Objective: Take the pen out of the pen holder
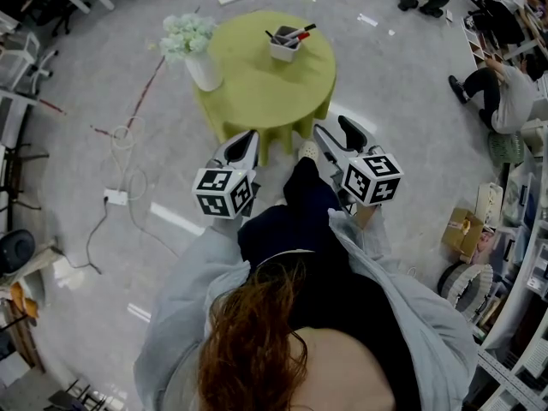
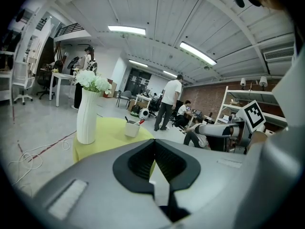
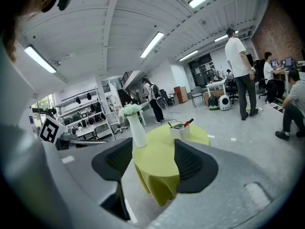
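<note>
A white pen holder [image 1: 284,46] stands on the far side of a round yellow-green table [image 1: 257,88], with a red pen [image 1: 300,34] and dark pens sticking out of it. Both grippers are held short of the table's near edge, well away from the holder. My left gripper [image 1: 247,137] is shut and empty; its view shows the pads meeting [image 2: 153,144], with the holder [image 2: 132,128] far ahead. My right gripper [image 1: 334,127] is open and empty. Between its spread pads [image 3: 153,159] I see the table [image 3: 159,166], with the holder [image 3: 179,131] and red pen [image 3: 188,122] beyond.
A white vase of pale flowers [image 1: 197,51] stands at the table's left edge. Cables and a power strip [image 1: 116,197] lie on the floor to the left. People [image 1: 505,92] sit and stand at the right, near a cardboard box [image 1: 462,229] and shelves.
</note>
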